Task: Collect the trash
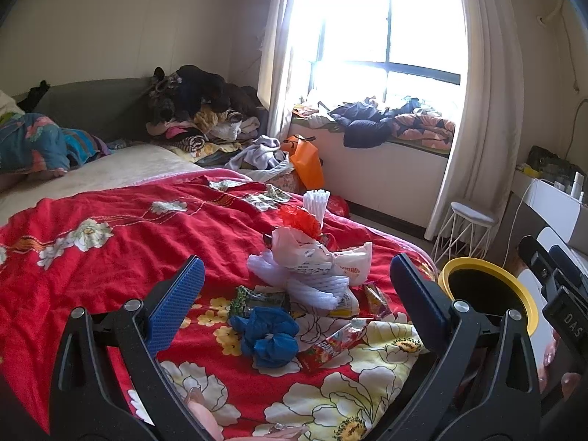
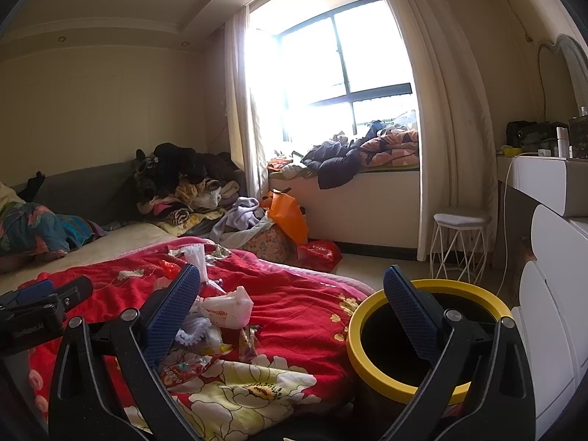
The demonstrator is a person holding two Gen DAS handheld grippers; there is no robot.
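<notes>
A pile of trash lies on the red floral bedspread (image 1: pixel 110 257). It holds a crumpled blue bag (image 1: pixel 266 334), white foam netting (image 1: pixel 312 286), a white plastic bag (image 1: pixel 345 261), a red snack wrapper (image 1: pixel 330 345) and a pack of cotton swabs (image 1: pixel 316 202). My left gripper (image 1: pixel 297 268) hovers open just in front of the pile with nothing held. Beside the bed stands a black bin with a yellow rim (image 2: pixel 352 330). My right gripper (image 2: pixel 292 275) is open and empty, its right finger over the bin's mouth. The white bag (image 2: pixel 231 307) and the red wrapper (image 2: pixel 180 371) lie to its left.
A white wire stool (image 2: pixel 459 224) stands by the curtain, and a white dresser (image 2: pixel 551 294) is close on the right of the bin. An orange bag (image 2: pixel 288 213) and heaps of clothes (image 2: pixel 183 183) sit beyond the bed. A person's hand shows at the lower right edge (image 1: pixel 551 356).
</notes>
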